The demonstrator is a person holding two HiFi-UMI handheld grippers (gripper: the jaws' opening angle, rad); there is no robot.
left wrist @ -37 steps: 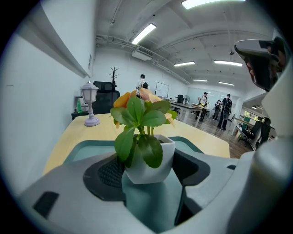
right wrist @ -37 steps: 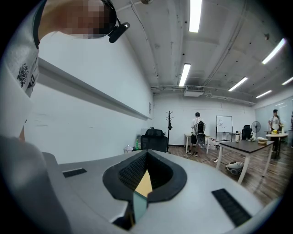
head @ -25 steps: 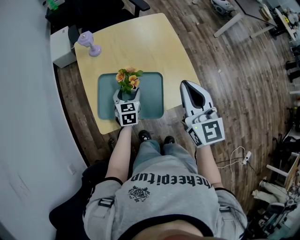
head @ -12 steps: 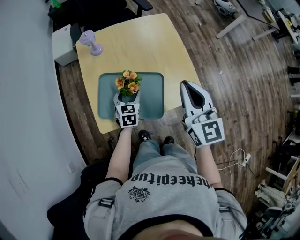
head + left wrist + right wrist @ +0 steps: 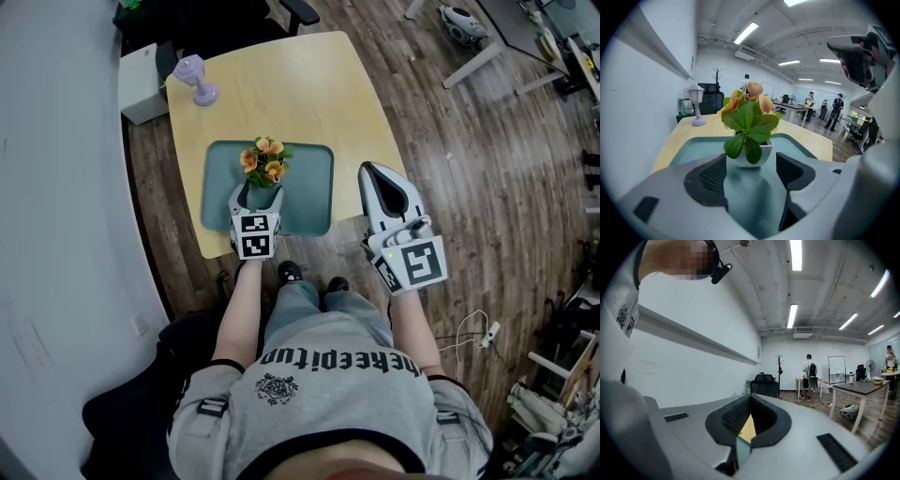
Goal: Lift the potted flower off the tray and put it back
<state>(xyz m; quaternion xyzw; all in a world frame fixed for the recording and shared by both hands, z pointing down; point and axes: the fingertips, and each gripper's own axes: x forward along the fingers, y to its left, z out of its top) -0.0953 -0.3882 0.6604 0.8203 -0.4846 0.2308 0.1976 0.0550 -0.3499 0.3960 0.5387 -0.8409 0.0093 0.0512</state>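
The potted flower (image 5: 265,159), orange blooms and green leaves in a small white pot (image 5: 749,158), stands upright on the teal tray (image 5: 309,192). My left gripper (image 5: 257,195) is open at the tray's near edge, and the pot sits just beyond its two dark pads (image 5: 710,176) without touching them. In the left gripper view the left gripper (image 5: 751,174) frames the pot. My right gripper (image 5: 374,172) is shut on nothing, held off the table's right edge. In the right gripper view the right gripper (image 5: 750,405) shows only a sliver of table between its jaws.
A small lilac lamp (image 5: 199,80) stands at the far left corner of the light wooden table (image 5: 309,94). A white cabinet (image 5: 141,70) and black chairs are beyond it. A wall runs along the left; wooden floor lies to the right. People stand far off.
The head view has shifted a little. The left gripper and the flower keep about the same relation, and the right gripper has not moved.
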